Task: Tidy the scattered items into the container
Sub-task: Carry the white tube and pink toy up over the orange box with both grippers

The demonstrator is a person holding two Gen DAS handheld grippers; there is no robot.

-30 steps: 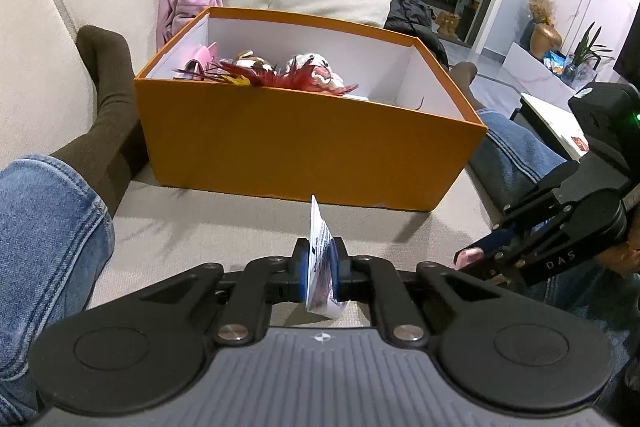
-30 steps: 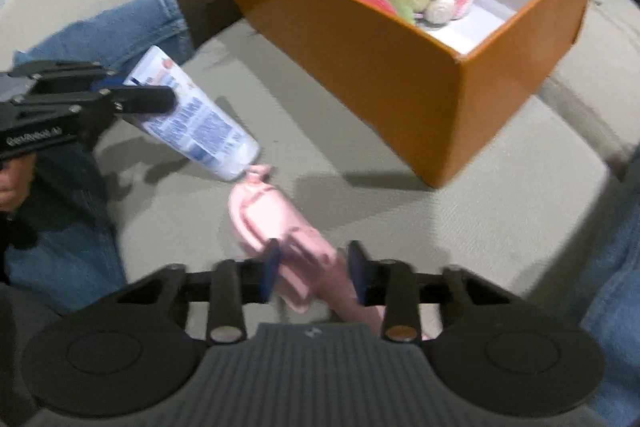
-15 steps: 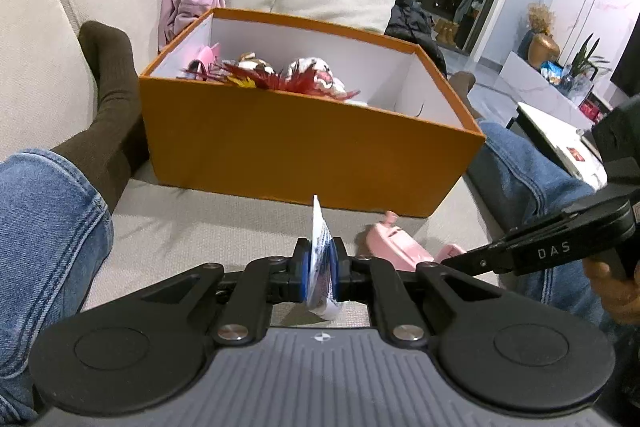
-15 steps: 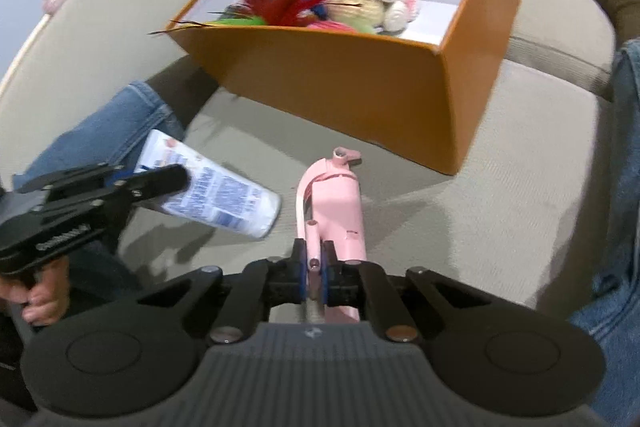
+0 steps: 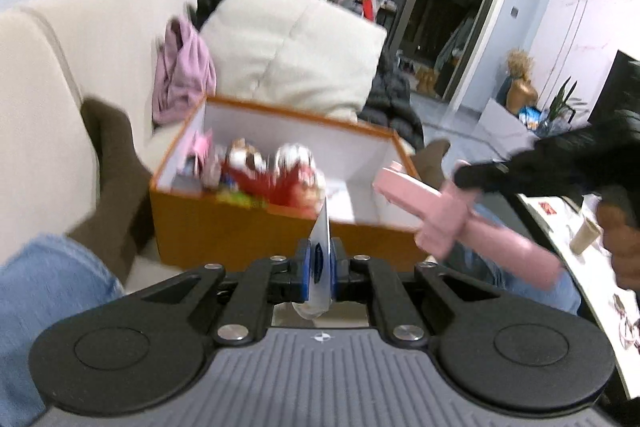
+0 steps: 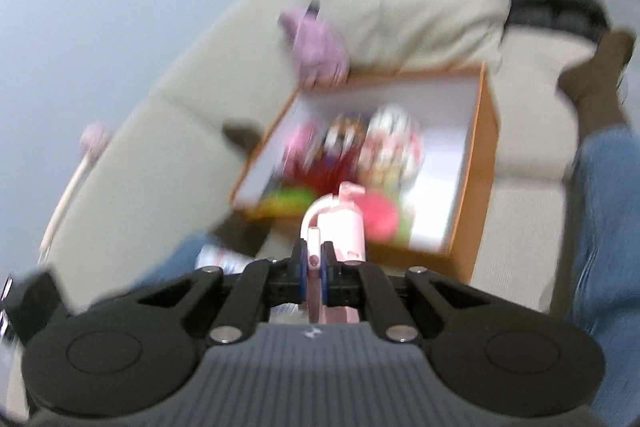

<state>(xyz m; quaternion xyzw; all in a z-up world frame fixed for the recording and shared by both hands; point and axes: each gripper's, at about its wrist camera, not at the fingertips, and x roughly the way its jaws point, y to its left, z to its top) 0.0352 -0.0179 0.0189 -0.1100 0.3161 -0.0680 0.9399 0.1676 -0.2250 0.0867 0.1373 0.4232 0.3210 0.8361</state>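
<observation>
The orange box [image 5: 224, 227] stands on the sofa with plush toys [image 5: 292, 167] and red feathers inside; it also shows in the right wrist view [image 6: 486, 131]. My left gripper [image 5: 319, 263] is shut on a white and blue tube [image 5: 322, 247], held in the air in front of the box. My right gripper [image 6: 314, 265] is shut on a pink toy gun [image 6: 340, 227], lifted near the box's front right corner. The pink gun [image 5: 440, 211] and the right gripper [image 5: 472, 177] show at the right of the left wrist view. Both views are blurred.
A cream cushion [image 5: 292, 47] and a pink cloth [image 5: 182, 75] lie behind the box. A leg in jeans [image 5: 44, 287] with a brown sock [image 5: 112, 155] is at the left. Another jeans leg [image 6: 604, 227] is at the right. A low table [image 5: 580, 227] stands at the right.
Both grippers have risen from the sofa seat. The right gripper has lifted the pink toy gun up toward the box. The left gripper has raised the tube toward the box's front wall.
</observation>
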